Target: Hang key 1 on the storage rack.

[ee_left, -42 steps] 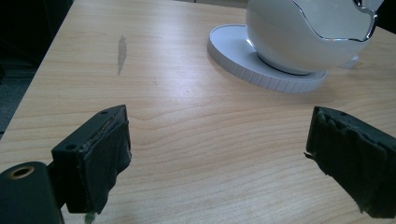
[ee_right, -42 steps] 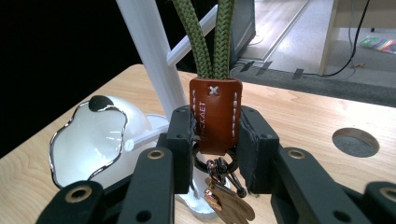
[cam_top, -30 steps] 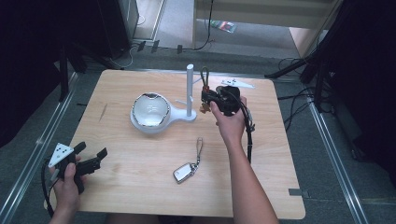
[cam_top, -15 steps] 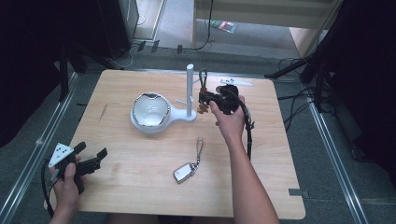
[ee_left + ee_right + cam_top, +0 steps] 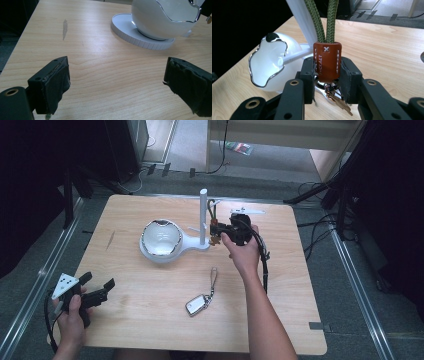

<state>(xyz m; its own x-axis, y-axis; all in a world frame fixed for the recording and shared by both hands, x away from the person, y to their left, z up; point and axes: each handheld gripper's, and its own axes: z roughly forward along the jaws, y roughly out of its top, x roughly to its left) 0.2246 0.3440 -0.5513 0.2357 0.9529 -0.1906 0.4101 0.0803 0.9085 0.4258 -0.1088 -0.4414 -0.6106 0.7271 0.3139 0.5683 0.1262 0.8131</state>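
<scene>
My right gripper (image 5: 327, 77) is shut on a brown leather key tag (image 5: 327, 61). A green cord loop (image 5: 322, 20) rises from the tag, and several keys (image 5: 338, 98) hang below it. In the high view this gripper (image 5: 219, 229) holds the tag (image 5: 215, 236) right beside the white stand's upright post (image 5: 203, 212). The stand's white egg-shaped bowl (image 5: 161, 239) sits to the post's left. My left gripper (image 5: 97, 281) rests near the table's front left corner, open, with nothing between its jaws (image 5: 117, 82).
A car key fob (image 5: 199, 304) with a short strap lies on the wooden table (image 5: 280, 285) in front of the right hand. The bowl (image 5: 165, 17) and its round base (image 5: 140, 37) lie ahead of the left gripper. Cables cross the floor beyond the far edge.
</scene>
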